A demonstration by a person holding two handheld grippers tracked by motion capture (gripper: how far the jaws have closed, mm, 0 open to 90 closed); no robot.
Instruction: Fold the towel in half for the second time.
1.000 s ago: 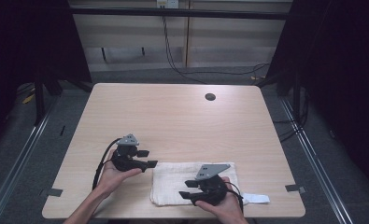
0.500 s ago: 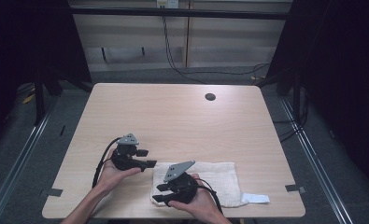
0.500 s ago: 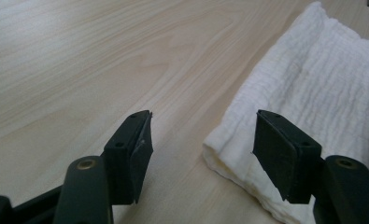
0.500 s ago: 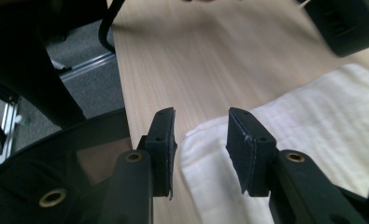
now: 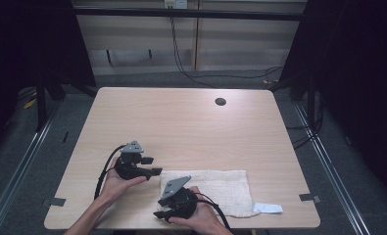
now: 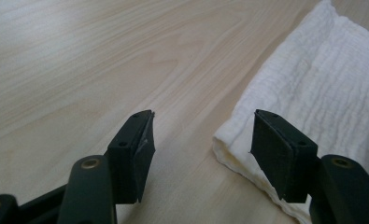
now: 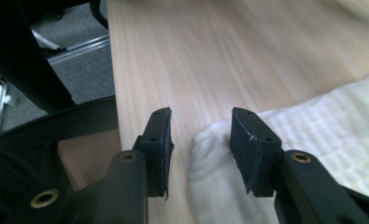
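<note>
A white waffle-weave towel point(image 5: 220, 188) lies flat along the near edge of the wooden table point(image 5: 181, 127). My left gripper point(image 5: 153, 165) rests at the towel's far left corner, open. In the left gripper view point(image 6: 201, 140), its right jaw stands over the towel point(image 6: 322, 84) edge and its left jaw over bare wood. My right gripper point(image 5: 159, 208) is at the towel's near left corner and points left. In the right gripper view point(image 7: 201, 135) its jaws have just been opening. The towel's point(image 7: 322, 135) folded corner lies between them, and the pads do not press on it.
A round cable hole point(image 5: 220, 102) sits far back on the table. A white tag point(image 5: 268, 208) sticks out at the towel's near right corner. Tape marks point(image 5: 309, 198) sit by the table's near corners. The table's left edge point(image 7: 114, 93) and the floor are close to my right gripper.
My right gripper has moved left along the towel's near edge, from near its right half to its left corner. The left gripper and the towel have kept still.
</note>
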